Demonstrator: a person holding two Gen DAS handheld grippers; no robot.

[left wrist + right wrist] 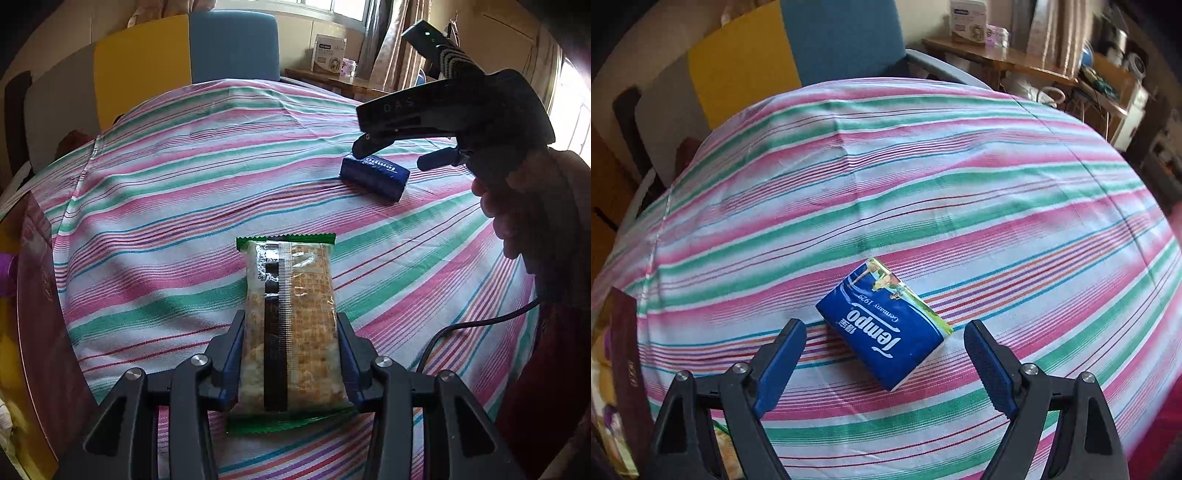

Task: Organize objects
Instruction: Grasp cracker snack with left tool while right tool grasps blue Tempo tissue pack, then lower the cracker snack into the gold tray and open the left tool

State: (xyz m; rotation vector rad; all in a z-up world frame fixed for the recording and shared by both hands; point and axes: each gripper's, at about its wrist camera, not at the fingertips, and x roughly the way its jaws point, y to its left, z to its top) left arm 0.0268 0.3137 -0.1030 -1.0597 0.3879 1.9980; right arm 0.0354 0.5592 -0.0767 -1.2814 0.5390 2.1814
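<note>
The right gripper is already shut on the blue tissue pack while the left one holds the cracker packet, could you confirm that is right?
Not quite: the right gripper is open, its fingers apart on either side of the blue tissue pack, as the right wrist view shows. The left gripper does hold the cracker packet.

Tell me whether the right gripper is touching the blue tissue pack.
Apart. In the right wrist view the right gripper stands open, and striped cloth shows between each finger and the blue tissue pack.
</note>
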